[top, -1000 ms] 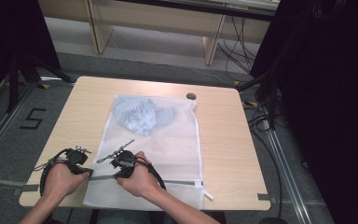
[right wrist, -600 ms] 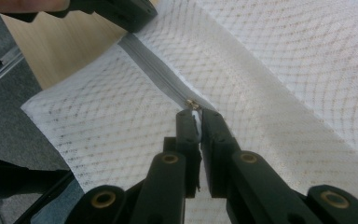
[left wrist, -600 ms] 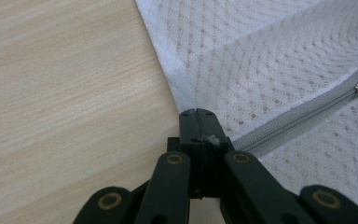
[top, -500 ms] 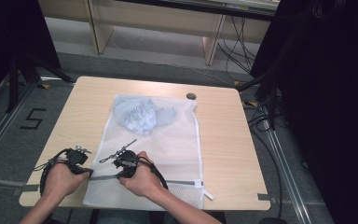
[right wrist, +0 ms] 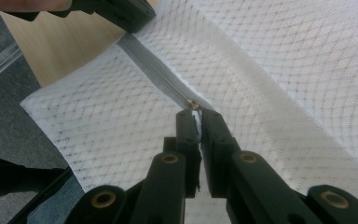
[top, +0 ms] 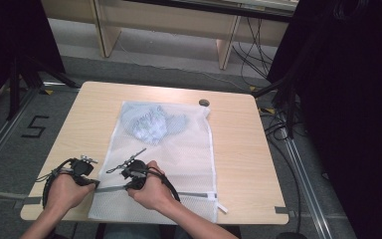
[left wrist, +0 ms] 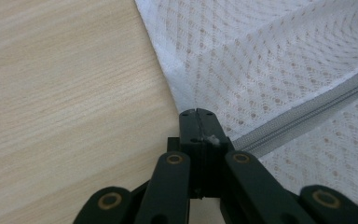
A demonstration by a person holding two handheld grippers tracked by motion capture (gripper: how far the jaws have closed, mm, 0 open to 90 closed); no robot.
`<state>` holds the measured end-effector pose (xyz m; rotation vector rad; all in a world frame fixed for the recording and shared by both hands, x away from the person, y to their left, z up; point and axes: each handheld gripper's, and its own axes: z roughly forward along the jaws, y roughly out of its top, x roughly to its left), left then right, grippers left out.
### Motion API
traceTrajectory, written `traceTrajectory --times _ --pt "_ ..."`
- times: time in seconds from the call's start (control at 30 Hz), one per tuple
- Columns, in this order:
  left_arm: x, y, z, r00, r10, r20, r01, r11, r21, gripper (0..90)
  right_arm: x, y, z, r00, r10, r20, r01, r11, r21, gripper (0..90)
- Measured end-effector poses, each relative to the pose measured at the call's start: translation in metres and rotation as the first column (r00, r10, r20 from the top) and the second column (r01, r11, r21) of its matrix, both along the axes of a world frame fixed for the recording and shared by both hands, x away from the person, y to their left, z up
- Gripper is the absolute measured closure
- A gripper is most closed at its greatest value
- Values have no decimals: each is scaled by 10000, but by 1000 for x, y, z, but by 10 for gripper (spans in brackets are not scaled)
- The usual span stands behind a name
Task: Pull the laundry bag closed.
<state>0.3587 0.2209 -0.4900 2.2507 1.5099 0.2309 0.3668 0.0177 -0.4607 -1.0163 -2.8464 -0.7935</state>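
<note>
Two grippers working the mesh laundry bag [top: 179, 154]: I'm pinning the zipper [left wrist: 303, 119] end with left gripper [left wrist: 196, 114], right gripper [right wrist: 196, 114] clamping the slider [right wrist: 192, 104]; next, a steady pull along the track

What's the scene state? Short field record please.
surface: wooden table
bag: white mesh bag, lying flat
contents: bluish cloth bunched at the far end
zipper: grey zipper across the near end
left gripper: shut on the bag's edge at the zipper's end
right gripper: shut on the zipper pull
other: small dark disc near the far table edge
</note>
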Motion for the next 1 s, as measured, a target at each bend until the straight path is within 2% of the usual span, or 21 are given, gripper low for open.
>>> traceTrajectory --times 0.03,0.07,0.2,0.67,0.73,0.8,0.87,0.93,1.0 --pt "0 0 0 10000 16 23 -16 10000 3 900 0 0 0 9999 -77 -78 77 10000 19 871" --pt "0 1 1 9998 -205 -83 206 9997 89 900 0 -1 0 10000 -18 -37 18 10000 64 871" --pt "0 1 0 9998 -193 -15 193 9998 82 900 0 -2 1 10000 -47 11 47 10000 -80 871" --pt "0 1 1 9998 -180 -75 180 9998 69 900 1 -8 1 9998 -157 -155 156 9999 -43 870" --pt "0 0 0 10000 -1 17 1 10000 8 900 1 -8 1 9997 -128 -198 127 9999 -34 871" --pt "0 1 1 9998 -181 -77 182 9998 67 900 2 -9 1 9997 -135 -187 134 9999 -36 870" --pt "0 0 0 10000 39 26 -39 10000 -14 900 1 -9 1 9995 -180 -254 180 9998 7 870" --pt "0 0 0 10000 59 9 -59 10000 -24 900 1 -10 0 9995 -176 -252 176 9998 5 870" --pt "0 1 0 10000 -89 -35 89 10000 25 900 1 -11 1 9994 -183 -291 181 9998 -56 871"
